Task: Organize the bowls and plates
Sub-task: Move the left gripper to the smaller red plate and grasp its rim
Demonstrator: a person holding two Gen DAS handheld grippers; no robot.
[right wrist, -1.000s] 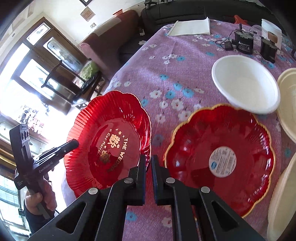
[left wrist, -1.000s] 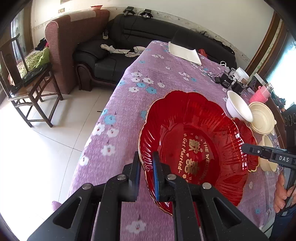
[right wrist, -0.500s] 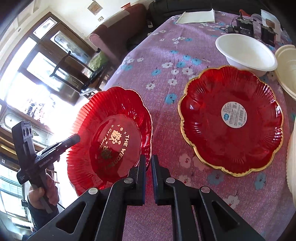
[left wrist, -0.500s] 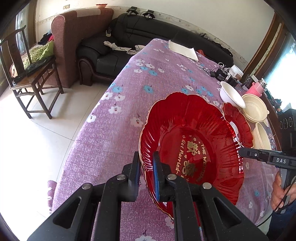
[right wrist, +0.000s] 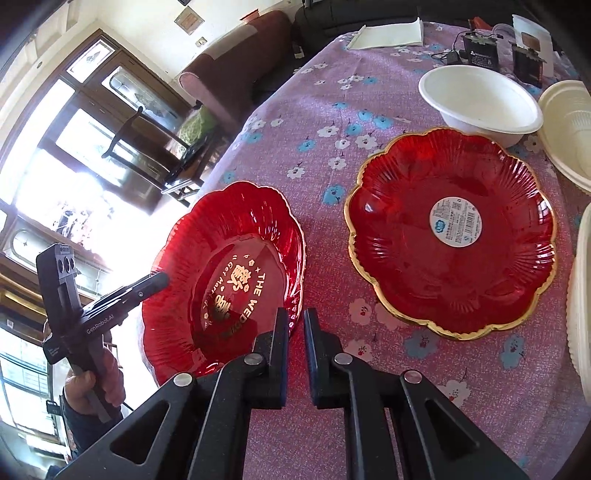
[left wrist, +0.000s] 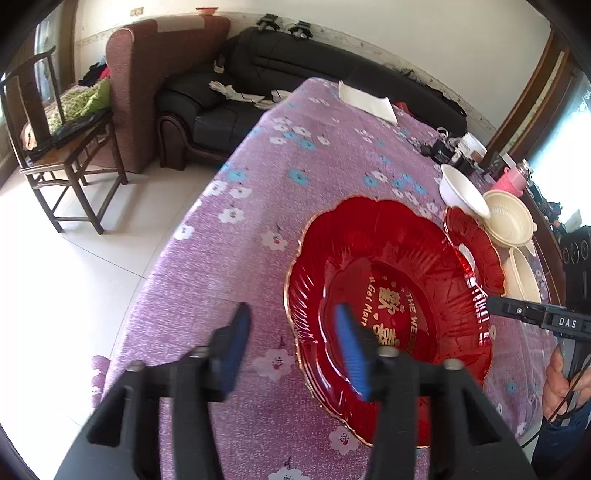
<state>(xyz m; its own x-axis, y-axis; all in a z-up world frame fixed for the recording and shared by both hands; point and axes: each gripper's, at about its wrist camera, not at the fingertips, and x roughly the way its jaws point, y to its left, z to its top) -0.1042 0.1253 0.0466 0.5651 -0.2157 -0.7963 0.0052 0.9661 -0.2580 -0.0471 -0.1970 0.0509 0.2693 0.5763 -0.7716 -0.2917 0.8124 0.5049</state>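
A red wedding plate (left wrist: 391,295) with gold lettering is near the table's front corner; it also shows in the right wrist view (right wrist: 225,280). My left gripper (left wrist: 291,343) is open, its fingers either side of the plate's near rim. My right gripper (right wrist: 295,325) is shut on the plate's opposite rim. A second red plate (right wrist: 450,243) with a round sticker lies flat to the right; its edge shows in the left wrist view (left wrist: 476,247). A white bowl (right wrist: 480,103) and cream bowls (right wrist: 569,129) sit beyond it.
The purple flowered tablecloth (left wrist: 295,166) covers the table, whose left edge drops to a tiled floor (left wrist: 55,277). A wooden chair (left wrist: 62,147) and sofas (left wrist: 258,85) stand beyond. Folded paper (right wrist: 388,35) and electronics (right wrist: 480,51) lie at the far end.
My left gripper has opened and let go of the wedding plate's rim. The right gripper stays shut on the other rim. The plate has come lower toward the cloth.
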